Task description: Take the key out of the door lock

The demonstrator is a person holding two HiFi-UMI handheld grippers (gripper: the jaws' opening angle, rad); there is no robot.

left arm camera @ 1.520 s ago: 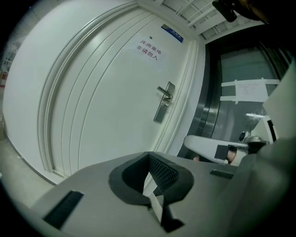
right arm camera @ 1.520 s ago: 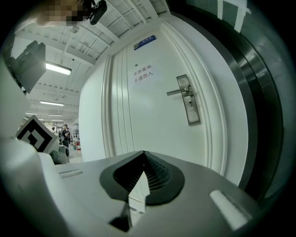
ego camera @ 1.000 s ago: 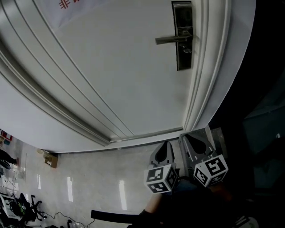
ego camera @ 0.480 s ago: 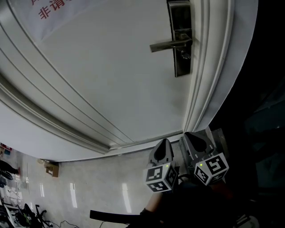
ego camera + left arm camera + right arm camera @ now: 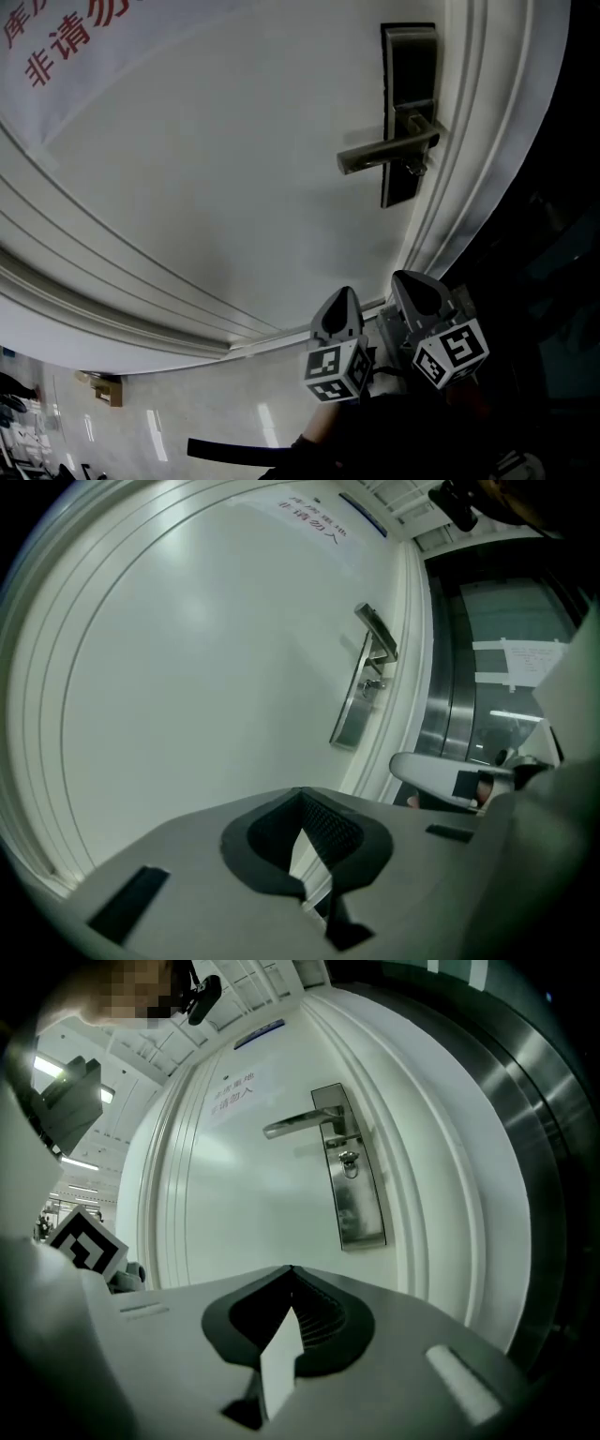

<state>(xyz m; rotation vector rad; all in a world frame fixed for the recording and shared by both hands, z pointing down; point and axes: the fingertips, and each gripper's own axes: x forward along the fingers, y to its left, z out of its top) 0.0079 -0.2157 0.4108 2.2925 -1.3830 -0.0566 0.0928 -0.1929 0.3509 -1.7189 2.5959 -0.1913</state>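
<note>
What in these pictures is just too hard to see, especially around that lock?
Key: right gripper view, a tiny glint under the handle; shape unreadable.
Lock plate: left gripper view, seen nearly edge-on; its face is unreadable.
Red sign: head view, cut off by the top-left edge.
Right of the door frame: head view, lost in darkness.
</note>
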